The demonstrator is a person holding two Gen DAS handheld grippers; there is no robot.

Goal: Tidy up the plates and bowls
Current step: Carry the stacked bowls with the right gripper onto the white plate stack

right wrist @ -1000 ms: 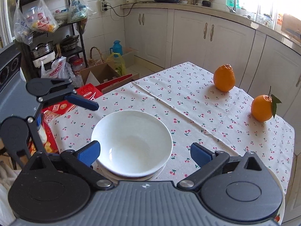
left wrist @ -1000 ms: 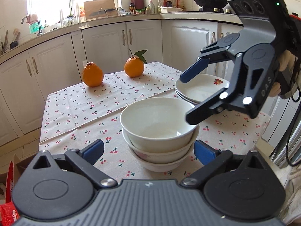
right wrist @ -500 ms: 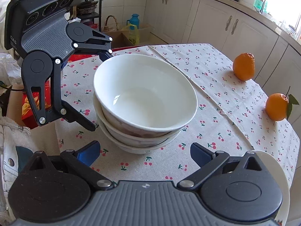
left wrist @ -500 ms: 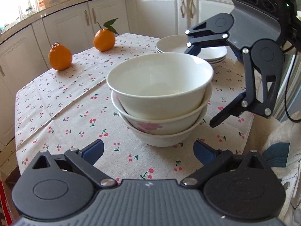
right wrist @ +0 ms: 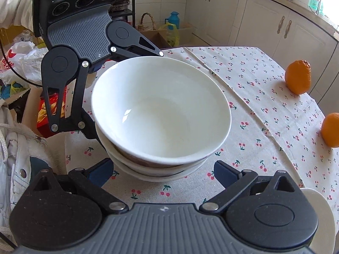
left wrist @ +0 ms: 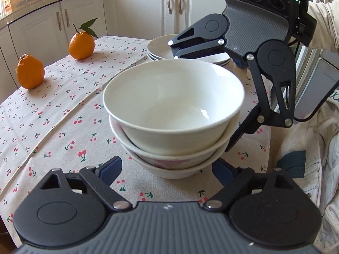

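Note:
A stack of three white bowls (left wrist: 173, 114) stands on the cherry-print tablecloth (left wrist: 53, 114); it also shows in the right wrist view (right wrist: 161, 116). My left gripper (left wrist: 167, 169) is open, its fingers on either side of the stack's base. My right gripper (right wrist: 163, 172) is open too and straddles the stack from the opposite side; in the left wrist view it (left wrist: 201, 97) spans the far right of the stack. A stack of white plates (left wrist: 161, 49) sits behind the bowls.
Two oranges (left wrist: 81, 45) (left wrist: 29, 72) lie at the far left of the table. White kitchen cabinets (left wrist: 137, 6) stand behind. The table edge is close on the right. Bags and boxes (right wrist: 19, 57) lie on the floor beyond the table.
Both grippers have moved in close and lower around the bowl stack, from opposite sides. The bowls now fill both views. The stack has not moved.

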